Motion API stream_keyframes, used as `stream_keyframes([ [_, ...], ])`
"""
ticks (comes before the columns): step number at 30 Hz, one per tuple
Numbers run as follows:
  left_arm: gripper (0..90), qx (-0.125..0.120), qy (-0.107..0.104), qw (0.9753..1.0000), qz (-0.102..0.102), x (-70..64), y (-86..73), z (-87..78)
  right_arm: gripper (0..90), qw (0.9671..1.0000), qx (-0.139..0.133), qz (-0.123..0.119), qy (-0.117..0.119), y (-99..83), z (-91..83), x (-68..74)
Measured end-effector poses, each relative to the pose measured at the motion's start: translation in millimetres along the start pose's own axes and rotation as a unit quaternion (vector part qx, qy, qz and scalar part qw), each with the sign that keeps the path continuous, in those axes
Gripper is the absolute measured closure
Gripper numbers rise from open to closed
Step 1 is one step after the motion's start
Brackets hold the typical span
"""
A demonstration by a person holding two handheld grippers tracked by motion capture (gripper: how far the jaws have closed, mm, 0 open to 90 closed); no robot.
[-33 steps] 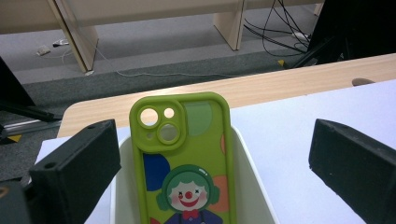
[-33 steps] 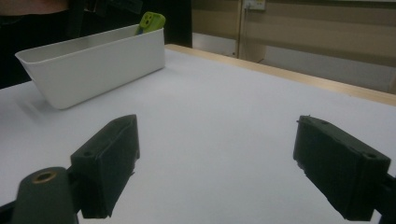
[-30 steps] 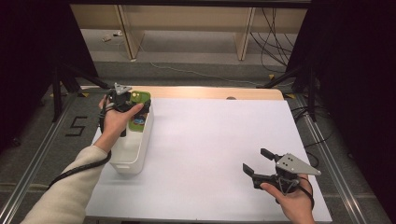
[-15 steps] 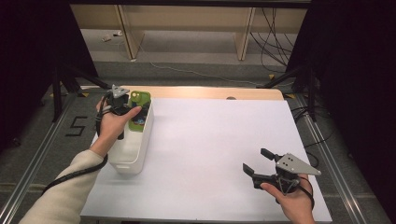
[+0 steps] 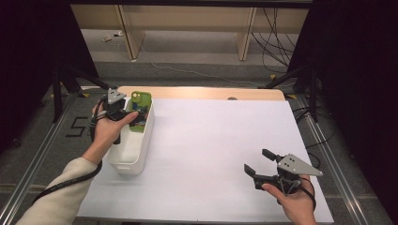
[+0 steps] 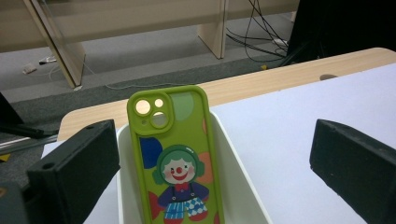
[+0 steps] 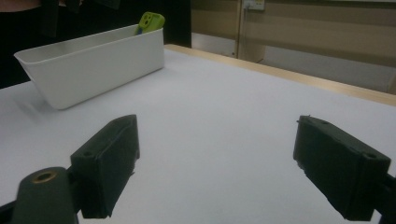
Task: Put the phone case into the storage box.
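A green phone case (image 6: 175, 158) with a clown picture stands upright at the far end of a white bin (image 5: 133, 157), leaning on its end wall. My left gripper (image 6: 215, 144) is open, its jaws wide apart on either side of the case and not touching it. In the high view the left gripper (image 5: 136, 118) hovers over the bin's far end, just near of the phone case (image 5: 141, 99). My right gripper (image 5: 256, 160) is open over the white table's near right, with nothing between its jaws. From the right gripper (image 7: 215, 154) the bin (image 7: 93, 65) lies far off with the case (image 7: 150, 21) poking out.
A white sheet (image 5: 220, 140) covers the table, with a wooden strip (image 5: 202, 93) along its far edge. Metal rails run along both sides. Beyond the table are the floor, cables and wooden furniture legs.
The left hand has drawn its gripper back a little to the left, away from the phone case, which stays standing in the bin. The right gripper has not moved.
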State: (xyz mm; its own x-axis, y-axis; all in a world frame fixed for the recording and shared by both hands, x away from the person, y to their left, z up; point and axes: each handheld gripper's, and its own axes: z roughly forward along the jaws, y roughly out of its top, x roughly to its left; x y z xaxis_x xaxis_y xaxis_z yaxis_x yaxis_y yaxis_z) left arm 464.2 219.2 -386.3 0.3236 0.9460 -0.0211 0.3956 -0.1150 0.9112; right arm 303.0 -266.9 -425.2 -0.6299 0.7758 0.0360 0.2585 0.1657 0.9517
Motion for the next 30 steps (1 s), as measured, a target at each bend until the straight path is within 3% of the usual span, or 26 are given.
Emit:
stream_keyframes([
  [16,1.7,-0.025,-0.031,0.9992,0.007,-5.6,-10.0,-22.4,15.6,1.0,0.0,0.0,-0.001,0.0,-0.1,-0.1],
  [30,2.0,-0.045,-0.072,0.996,0.026,-16.4,-24.1,-43.2,15.6,1.0,0.001,0.001,-0.001,0.0,0.0,-0.2],
])
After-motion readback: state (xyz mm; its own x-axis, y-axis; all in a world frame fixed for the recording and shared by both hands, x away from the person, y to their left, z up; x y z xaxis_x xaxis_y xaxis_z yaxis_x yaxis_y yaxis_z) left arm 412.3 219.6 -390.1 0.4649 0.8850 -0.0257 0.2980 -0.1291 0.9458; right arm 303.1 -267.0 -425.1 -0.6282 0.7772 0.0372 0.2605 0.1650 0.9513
